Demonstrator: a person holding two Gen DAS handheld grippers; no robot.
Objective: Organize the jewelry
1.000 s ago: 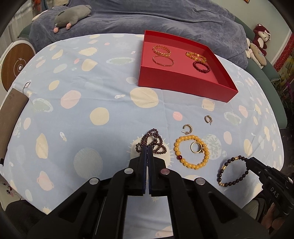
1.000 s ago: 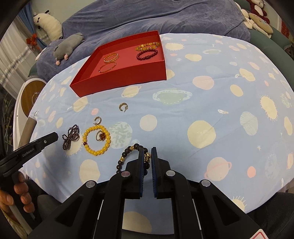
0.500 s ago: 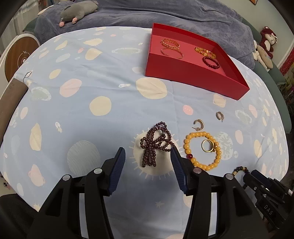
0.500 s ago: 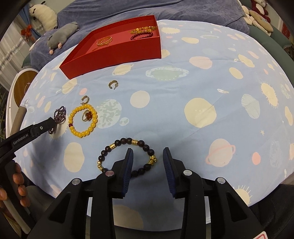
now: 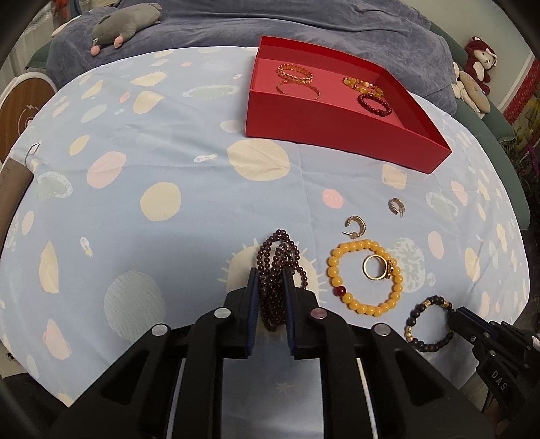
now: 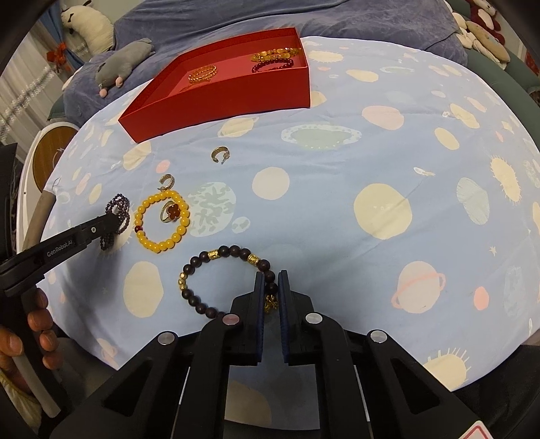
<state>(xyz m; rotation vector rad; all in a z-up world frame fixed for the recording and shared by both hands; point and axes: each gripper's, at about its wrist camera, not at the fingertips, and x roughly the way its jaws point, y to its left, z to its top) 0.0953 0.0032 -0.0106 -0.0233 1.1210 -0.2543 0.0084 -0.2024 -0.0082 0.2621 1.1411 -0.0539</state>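
My left gripper (image 5: 271,274) is shut on the dark red bead strand (image 5: 277,260), which lies looped on the spotted cloth; the strand also shows in the right wrist view (image 6: 116,209). My right gripper (image 6: 270,277) is shut on the black and gold bead bracelet (image 6: 216,270), also seen in the left wrist view (image 5: 428,320). Between them lie a yellow bead bracelet (image 5: 337,270) with a gold ring (image 5: 376,268) inside it, and two hoop earrings (image 5: 356,224) (image 5: 395,206). The red tray (image 5: 337,126) at the back holds several bracelets.
The cloth-covered table's front edge (image 6: 135,341) is close below both grippers. A grey plush toy (image 5: 125,23) lies on the blue sofa behind. A round wooden disc (image 5: 20,111) stands at the left. More plush toys (image 5: 476,77) sit at the right.
Both grippers opened, moved forward and down, then closed: the left on the dark red bead strand, the right on the black and gold bracelet.
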